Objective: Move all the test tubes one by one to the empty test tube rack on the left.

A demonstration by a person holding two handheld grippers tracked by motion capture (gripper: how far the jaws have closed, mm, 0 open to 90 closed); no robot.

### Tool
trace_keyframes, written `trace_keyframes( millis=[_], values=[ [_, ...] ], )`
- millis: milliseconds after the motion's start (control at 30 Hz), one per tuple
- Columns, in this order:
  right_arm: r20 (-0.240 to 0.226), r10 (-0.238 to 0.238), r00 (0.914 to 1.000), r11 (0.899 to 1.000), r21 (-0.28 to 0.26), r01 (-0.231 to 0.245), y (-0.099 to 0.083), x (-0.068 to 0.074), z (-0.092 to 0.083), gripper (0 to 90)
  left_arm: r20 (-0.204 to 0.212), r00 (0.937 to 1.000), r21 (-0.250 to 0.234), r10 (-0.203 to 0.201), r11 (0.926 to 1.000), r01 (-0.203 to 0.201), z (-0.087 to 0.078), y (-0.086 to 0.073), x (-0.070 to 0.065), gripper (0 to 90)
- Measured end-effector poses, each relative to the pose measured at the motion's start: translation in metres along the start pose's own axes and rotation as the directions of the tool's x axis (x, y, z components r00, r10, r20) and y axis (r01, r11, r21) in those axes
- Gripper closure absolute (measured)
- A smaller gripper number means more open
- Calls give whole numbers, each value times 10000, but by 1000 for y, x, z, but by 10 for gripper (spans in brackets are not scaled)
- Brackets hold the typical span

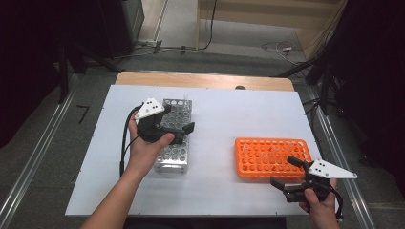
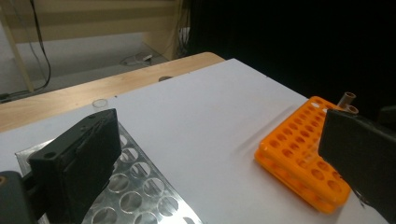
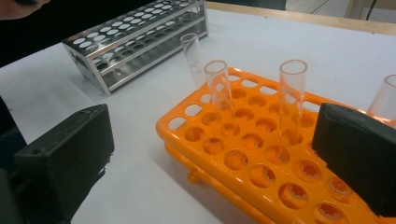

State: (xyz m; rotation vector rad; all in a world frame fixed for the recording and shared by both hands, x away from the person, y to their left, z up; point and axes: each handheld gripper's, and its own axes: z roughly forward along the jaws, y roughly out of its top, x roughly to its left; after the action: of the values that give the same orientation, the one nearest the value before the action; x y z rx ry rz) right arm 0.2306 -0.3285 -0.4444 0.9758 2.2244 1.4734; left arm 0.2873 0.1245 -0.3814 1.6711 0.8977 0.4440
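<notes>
Orange plastic forms the rack at the right of the white table, and none of its faces carries writing that can be read; the metal rack at the left is equally unmarked. No brand or label is legible on either gripper; the grey plate on each bears a few dark dots and nothing else.

In the high view the left gripper hangs over the metal rack, jaws spread wide with nothing between them, its tips just past the rack's right edge. From the left gripper view the perforated metal top lies under the left-hand jaw, one clear tube stands at the rack's far end, and the orange rack sits well apart across bare table.

The right gripper rests just beside the near right corner of the orange rack, jaws released and empty. In the right gripper view several clear glass tubes stand upright in the orange rack's holes ahead of the jaws: one tall tube and a second tube near the middle row, neither touched by the pads
</notes>
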Motion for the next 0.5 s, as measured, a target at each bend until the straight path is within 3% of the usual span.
trace_keyframes(
  millis=[500],
  values=[
    [825, 339, 9960, 9994, -29, -337, 3, -19, -1, 0, -161, 9999, -321, -62, 9995, 57, -44, -33, -16, 0]
  ],
)
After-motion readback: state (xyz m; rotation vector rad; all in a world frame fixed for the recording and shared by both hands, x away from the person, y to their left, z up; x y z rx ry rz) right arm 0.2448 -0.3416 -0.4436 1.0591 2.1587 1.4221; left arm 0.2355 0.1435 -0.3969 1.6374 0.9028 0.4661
